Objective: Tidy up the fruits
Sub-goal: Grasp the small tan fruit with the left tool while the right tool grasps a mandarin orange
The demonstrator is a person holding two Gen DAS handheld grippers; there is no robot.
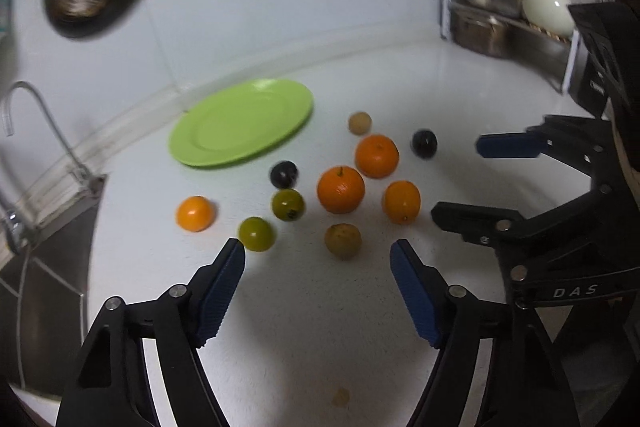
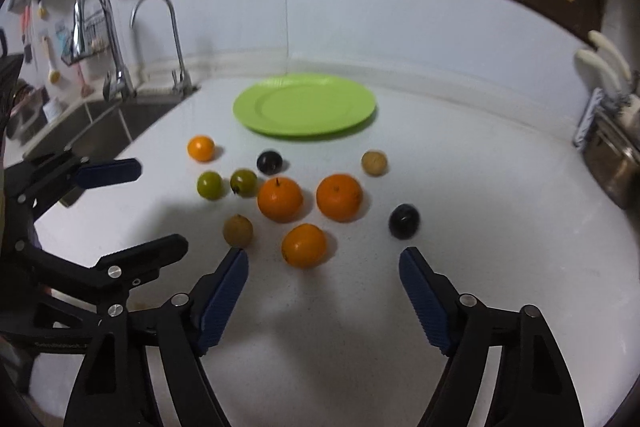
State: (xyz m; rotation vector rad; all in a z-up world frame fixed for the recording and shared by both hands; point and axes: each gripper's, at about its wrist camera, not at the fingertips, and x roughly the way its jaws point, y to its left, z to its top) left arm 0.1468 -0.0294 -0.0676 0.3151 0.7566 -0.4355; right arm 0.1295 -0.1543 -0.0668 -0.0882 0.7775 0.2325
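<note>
While the round lime-green plate (image 2: 304, 105) holds nothing, no sorting is done; ten small fruits (image 2: 280, 200) remain scattered on the white tabletop (image 2: 480, 227); both grippers' fingers spread, empty.

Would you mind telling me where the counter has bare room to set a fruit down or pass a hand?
The green plate holds nothing. Bare counter lies between the fruit cluster and the dish rack, and in front of the nearest orange. It is crowded around the two big oranges, where fruits sit close together.
</note>
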